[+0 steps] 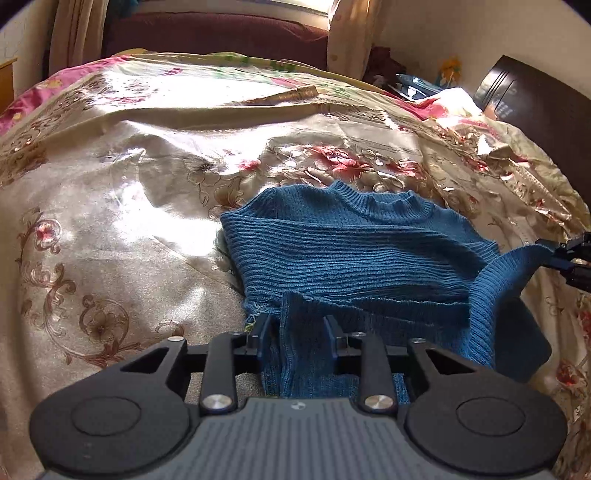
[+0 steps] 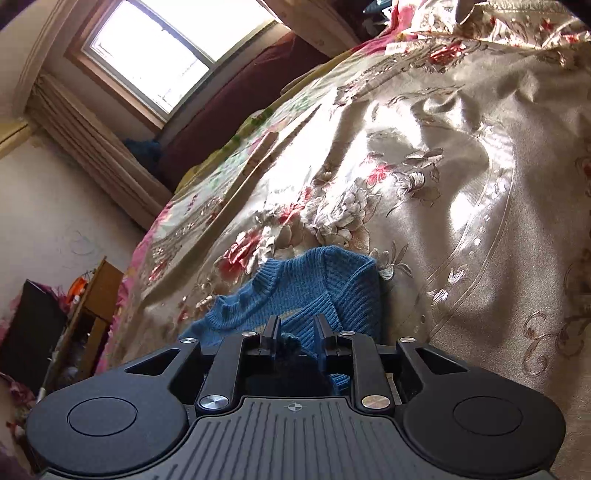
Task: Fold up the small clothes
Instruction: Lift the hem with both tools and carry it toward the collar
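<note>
A small blue ribbed knit sweater (image 1: 351,251) lies on a floral satin bedspread (image 1: 110,221), collar pointing away from me. My left gripper (image 1: 297,328) is shut on the sweater's near hem, with blue fabric bunched between its fingers. My right gripper (image 2: 297,328) is shut on the end of a sleeve; in the left wrist view it (image 1: 565,254) holds that sleeve (image 1: 498,291) lifted out to the right. The sweater also shows in the right wrist view (image 2: 295,291), collar to the left.
The bedspread is wrinkled, with a dark headboard (image 1: 535,107) and loose items at the far right. A window (image 2: 166,55), curtains and a maroon sofa (image 1: 221,33) lie beyond the bed. A wooden cabinet (image 2: 92,317) stands beside the bed.
</note>
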